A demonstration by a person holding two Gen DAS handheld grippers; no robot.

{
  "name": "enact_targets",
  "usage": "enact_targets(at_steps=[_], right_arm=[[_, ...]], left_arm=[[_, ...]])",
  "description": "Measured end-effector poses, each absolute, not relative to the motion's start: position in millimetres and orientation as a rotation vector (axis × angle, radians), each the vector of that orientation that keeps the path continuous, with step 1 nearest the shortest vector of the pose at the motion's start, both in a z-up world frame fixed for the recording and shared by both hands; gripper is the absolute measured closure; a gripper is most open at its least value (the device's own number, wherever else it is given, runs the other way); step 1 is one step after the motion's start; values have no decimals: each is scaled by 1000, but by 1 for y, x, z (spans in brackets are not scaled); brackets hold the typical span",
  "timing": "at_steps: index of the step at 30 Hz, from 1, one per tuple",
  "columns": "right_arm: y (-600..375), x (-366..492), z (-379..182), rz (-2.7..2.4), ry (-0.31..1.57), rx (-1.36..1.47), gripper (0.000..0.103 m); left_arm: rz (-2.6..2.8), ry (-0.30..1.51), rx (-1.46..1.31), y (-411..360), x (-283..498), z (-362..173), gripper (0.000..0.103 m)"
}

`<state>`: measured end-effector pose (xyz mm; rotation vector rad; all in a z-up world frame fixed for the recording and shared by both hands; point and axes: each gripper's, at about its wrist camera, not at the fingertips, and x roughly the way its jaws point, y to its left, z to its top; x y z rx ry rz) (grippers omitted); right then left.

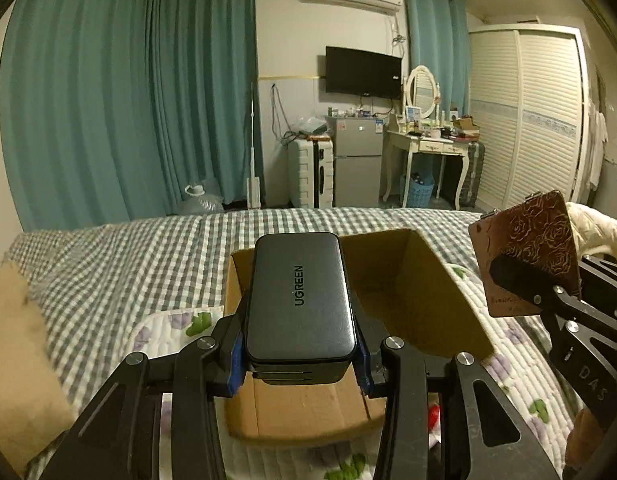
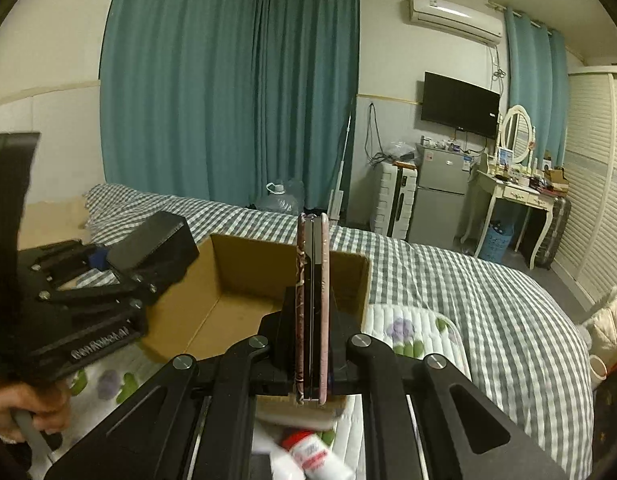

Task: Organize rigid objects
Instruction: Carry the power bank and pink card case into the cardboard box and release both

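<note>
2 grippers are loaded, and you hold both above the open brown cardboard box (image 1: 392,276) that sits on the grey-and-white checked bedspread (image 1: 140,248).

In the left wrist view, at the lower centre of the frame, your left gripper (image 1: 299,354) has its jaws closed on the long sides of a dark grey rounded-rectangle plastic case printed UGREEN (image 1: 300,296). The case lies flat, printed face up, over the box's near left part. At the right edge of that frame your right gripper (image 1: 520,280) pinches a thin brown case with a rose pattern (image 1: 528,248), tilted, just right of the box.

In the right wrist view, at the lower left corner, your hand (image 2: 24,408) grips a grey handle. Above it, at mid left, the left gripper (image 2: 124,276) carries the dark case (image 2: 156,246) at the box's (image 2: 244,276) left wall. At the centre of the frame, the right gripper (image 2: 311,344) has its jaws drawn narrow around the thin case (image 2: 311,304), seen edge-on and upright, pink along its right edge. Behind it is the box's open inside. At the bottom centre, a blurred small white bottle with a red label (image 2: 312,454) lies on the white quilted floral pad (image 2: 408,332).
</note>
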<state>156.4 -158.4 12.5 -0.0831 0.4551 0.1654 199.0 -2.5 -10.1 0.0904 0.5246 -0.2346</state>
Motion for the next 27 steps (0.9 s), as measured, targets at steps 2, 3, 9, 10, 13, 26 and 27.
enact_targets(at_steps=[2,3,9,10,13,26,27], right_arm=[[-156,171,7,176,469,-93,93],[-154,176,4,181,476,-99,93],[-146,207,-20,202,556,-128,93],[-144,209,-23,205,567,-138,93],[-137,222,-37,216,626,-178,93],[-135,262,-79,217,866,-196,93],[-136,261,-79,218,862,-195,93]], left_arm=[[-237,544,82,0,214,-16,61],[-237,552,81,0,219,-18,61],[-251,654,98,-3,252,-43,61],[-256,671,103,-4,256,-48,61],[-261,695,115,-7,263,-56,61],[-227,797,164,-14,283,-74,60],[-222,799,164,-15,283,-74,60]])
